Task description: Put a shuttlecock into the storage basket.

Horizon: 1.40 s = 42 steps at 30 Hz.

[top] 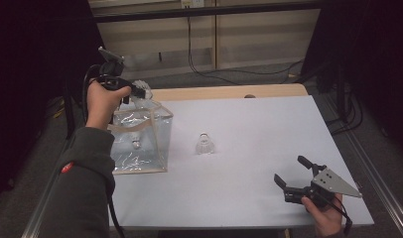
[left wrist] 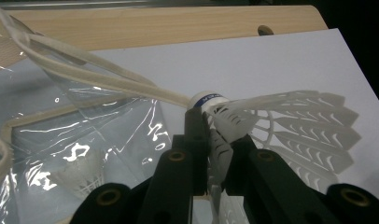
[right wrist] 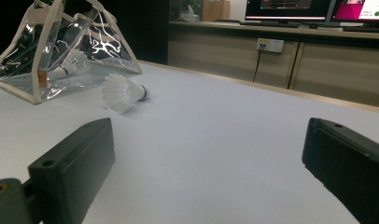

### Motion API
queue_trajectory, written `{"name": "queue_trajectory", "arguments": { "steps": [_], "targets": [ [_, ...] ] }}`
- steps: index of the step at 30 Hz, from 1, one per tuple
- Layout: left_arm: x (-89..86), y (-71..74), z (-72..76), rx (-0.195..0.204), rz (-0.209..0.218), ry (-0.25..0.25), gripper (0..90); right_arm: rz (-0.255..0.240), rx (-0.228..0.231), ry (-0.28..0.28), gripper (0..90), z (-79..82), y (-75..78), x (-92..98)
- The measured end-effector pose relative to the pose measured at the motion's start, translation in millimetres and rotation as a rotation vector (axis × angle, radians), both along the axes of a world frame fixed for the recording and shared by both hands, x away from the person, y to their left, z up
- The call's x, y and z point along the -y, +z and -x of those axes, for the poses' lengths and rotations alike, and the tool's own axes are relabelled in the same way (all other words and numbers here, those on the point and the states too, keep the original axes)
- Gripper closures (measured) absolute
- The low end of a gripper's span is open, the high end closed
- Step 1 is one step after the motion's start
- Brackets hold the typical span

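My left gripper (top: 134, 92) hangs over the back left of the table, above the open top of a clear plastic bag (top: 140, 144). It is shut on the feather skirt of a white shuttlecock (left wrist: 290, 126), whose blue-banded cork (left wrist: 208, 100) points away from the jaws. A second shuttlecock (top: 135, 141) lies inside the bag. A third shuttlecock (top: 204, 145) lies on the white table top (top: 259, 129) just right of the bag. My right gripper (top: 290, 168) rests near the front right, open, with nothing between its jaws. From there I see the loose shuttlecock (right wrist: 122, 93) and the bag (right wrist: 19, 74) farther off.
The bag's cream handles (left wrist: 85, 60) arch up beside the held shuttlecock. A bare wooden strip (top: 229, 92) runs along the table's far edge. Cables (top: 249, 74) lie on the floor behind it. Monitors (right wrist: 290, 9) stand on a counter in the background.
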<state>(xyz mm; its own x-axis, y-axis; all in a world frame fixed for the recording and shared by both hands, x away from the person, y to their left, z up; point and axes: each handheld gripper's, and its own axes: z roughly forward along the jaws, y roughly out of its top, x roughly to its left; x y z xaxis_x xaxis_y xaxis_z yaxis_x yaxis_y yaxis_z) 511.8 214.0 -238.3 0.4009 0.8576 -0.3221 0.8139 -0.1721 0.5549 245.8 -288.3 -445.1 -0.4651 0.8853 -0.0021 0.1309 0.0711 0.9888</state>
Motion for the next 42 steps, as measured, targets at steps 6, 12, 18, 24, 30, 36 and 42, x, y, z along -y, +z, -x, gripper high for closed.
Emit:
{"name": "queue_trajectory", "arguments": {
  "steps": [6, 12, 18, 24, 30, 36, 42],
  "targets": [
    [-6.1, -1.0, -2.5, -0.004, -0.004, 0.021, 84.0, 0.002, 0.0, 0.005, 2.3, 0.0, 0.1, -0.8],
    [-11.9, -2.7, -6.1, -0.011, -0.015, 0.032, 84.0, 0.005, 0.0, 0.0, 2.3, -0.3, -0.2, 0.3],
    [-16.1, -3.7, -8.8, -0.015, -0.024, 0.045, 84.0, 0.006, -0.001, -0.001, 2.4, -0.9, -0.7, 0.6],
    [-22.3, -5.0, -11.7, -0.016, -0.031, 0.056, 84.0, 0.006, -0.003, 0.0, 2.4, -0.6, -0.4, 0.1],
    [-29.1, -6.3, -13.6, -0.014, -0.036, 0.082, 83.9, 0.002, -0.006, -0.001, 2.4, -0.7, -0.9, 0.3],
    [-35.2, -8.4, -16.1, -0.014, -0.05, 0.097, 83.8, 0.002, -0.006, 0.005, 2.4, -0.2, -0.8, -1.3],
    [-39.7, -13.5, -20.5, -0.027, -0.056, 0.109, 83.6, 0.003, -0.007, 0.01, 2.4, -0.6, -1.4, -2.3]
  ]
}}
